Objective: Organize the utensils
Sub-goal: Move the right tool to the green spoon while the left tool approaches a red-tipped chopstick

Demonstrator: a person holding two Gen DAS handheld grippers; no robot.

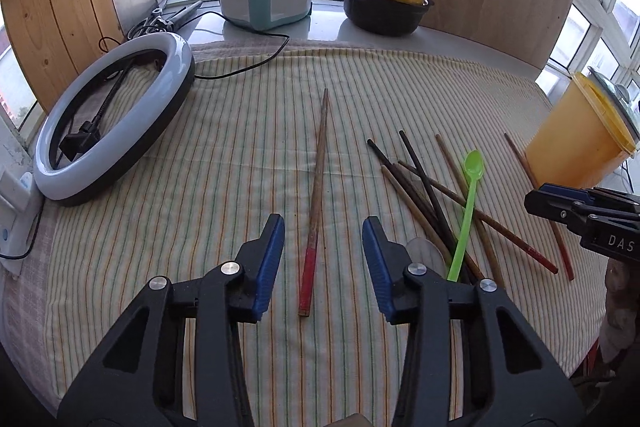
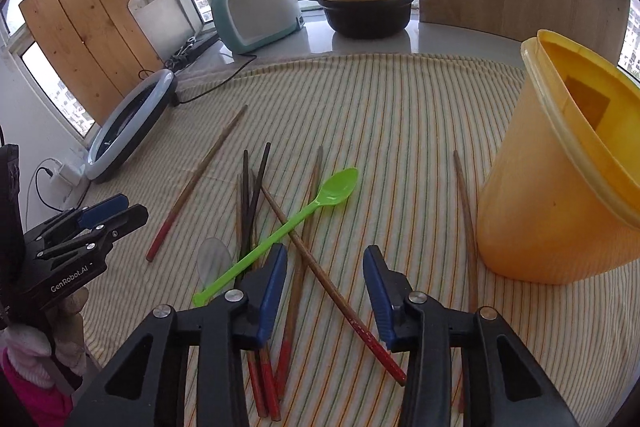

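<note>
Up front in the left wrist view, the left gripper [image 1: 323, 247] hangs over the striped cloth [image 1: 240, 155] on the worktop, its jaws apart and gripping nothing. A lone chopstick [image 1: 316, 203] with a red end lies on the cloth between them, untouched. To the right sits a loose pile of chopsticks [image 1: 432, 195] with a green spoon [image 1: 466, 211] lying across it, and the yellow container [image 1: 576, 147] stands beyond. The right gripper [image 1: 560, 205] shows at the right edge.

Seen from the right wrist, the right gripper [image 2: 325, 281] has its jaws open and empty above the pile [image 2: 256, 199]; one red-tipped chopstick [image 2: 332, 291] runs diagonally between them. The spoon [image 2: 288, 227] crosses the pile, and the container [image 2: 560, 187] stands upright to the right, another chopstick [image 2: 466, 219] just beside it.
</note>
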